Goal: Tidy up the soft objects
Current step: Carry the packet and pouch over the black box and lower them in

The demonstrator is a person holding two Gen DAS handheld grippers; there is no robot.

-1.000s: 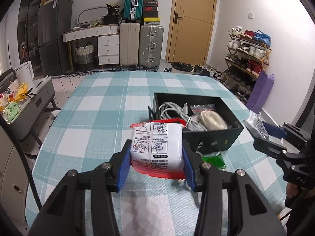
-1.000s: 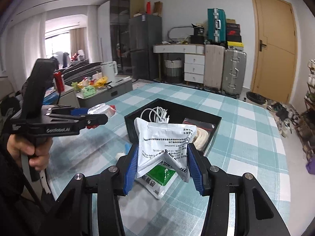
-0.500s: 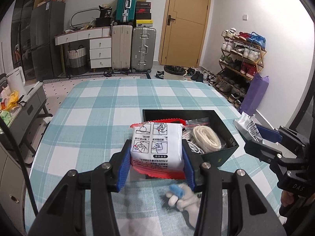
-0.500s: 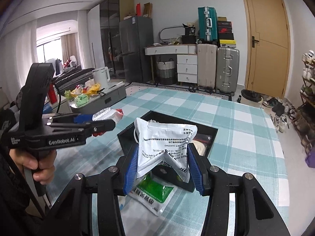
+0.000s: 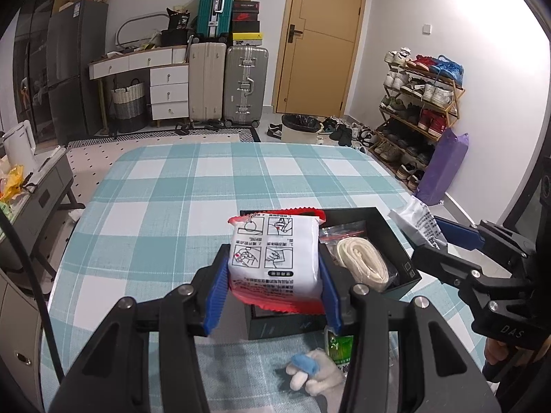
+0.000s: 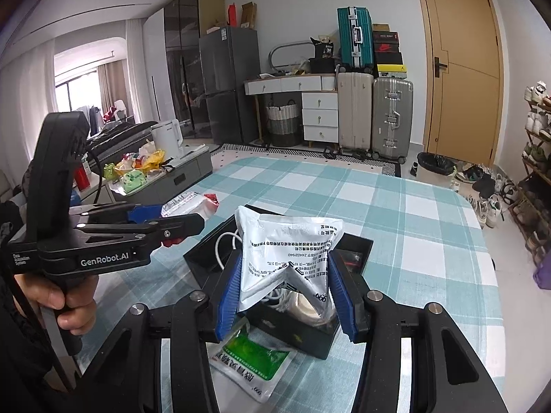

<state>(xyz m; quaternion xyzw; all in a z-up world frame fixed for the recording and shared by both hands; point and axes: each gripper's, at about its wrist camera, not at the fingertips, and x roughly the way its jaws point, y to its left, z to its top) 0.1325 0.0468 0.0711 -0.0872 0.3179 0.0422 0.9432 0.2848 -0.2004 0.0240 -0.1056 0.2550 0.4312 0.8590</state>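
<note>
While both packets hang over the black box, this is how I read things:

Left hand-held gripper (image 5: 273,290): part-closed, its blue pads pressing the two side edges of the red-trimmed white packet (image 5: 275,258); the packet is lifted clear of the worktop (image 5: 155,206), above the near-left part of the black box (image 5: 401,251).

Right hand-held gripper (image 6: 286,297): also part-closed, clamped on the silver-white pouch (image 6: 287,251); the squeeze has buckled its lower half into a crease, so it is soft and giving.

Why held this way: I grip each across its narrow width, so the pads meet the sealed sides and the soft body hangs free for lowering into the box.

Packet axis: its long axis runs away from me along the fingers, red top seam pointing at the far end of the worktop, printed face up toward the camera.

Pouch axis: roughly upright between the pads, top corners flaring above them, printed side facing me.

Box contents: a coiled cream strap (image 5: 361,265) on the right, white cable (image 6: 225,244) at the left; free room looks tight, I judge.

Still out: a green-labelled pouch (image 6: 251,358) lies flat just beside the near wall of the box, and a small white plush with a blue bit (image 5: 311,370) is near it.
</note>
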